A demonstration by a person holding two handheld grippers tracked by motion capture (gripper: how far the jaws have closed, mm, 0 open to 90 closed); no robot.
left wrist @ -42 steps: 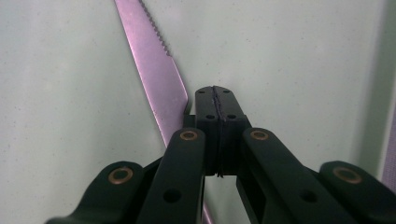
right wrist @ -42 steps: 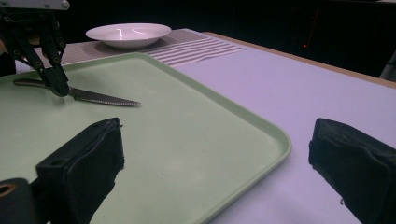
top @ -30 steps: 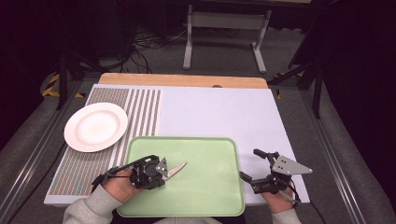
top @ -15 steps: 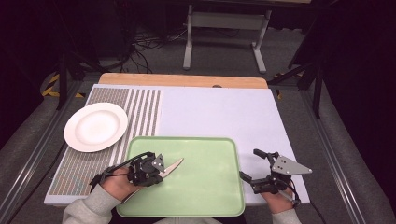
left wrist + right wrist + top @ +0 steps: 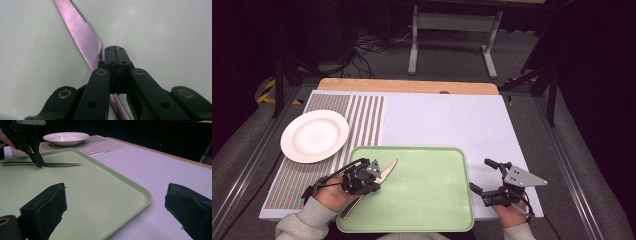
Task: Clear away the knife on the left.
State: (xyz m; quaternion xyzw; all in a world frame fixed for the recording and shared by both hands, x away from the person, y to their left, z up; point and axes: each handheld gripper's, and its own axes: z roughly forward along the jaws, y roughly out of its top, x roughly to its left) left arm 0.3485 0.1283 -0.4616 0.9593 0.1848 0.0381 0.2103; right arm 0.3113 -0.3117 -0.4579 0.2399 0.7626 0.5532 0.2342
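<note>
The knife [image 5: 374,181] lies flat near the tray's [image 5: 432,200] left edge: stiff, thin, slippery steel. Left claw [image 5: 115,53] is clenched empty beside the blade; grip the handle. Right claw [image 5: 115,202] is released.

The left hand-held gripper [image 5: 373,172] has slid a little toward the left edge of the green tray [image 5: 432,200], and the knife [image 5: 384,171] has gone with it. The knife's blade tip, which pointed more toward the tray's middle a second ago, now angles up toward the tray's far edge, with the handle trailing back beside the sleeve.
</note>
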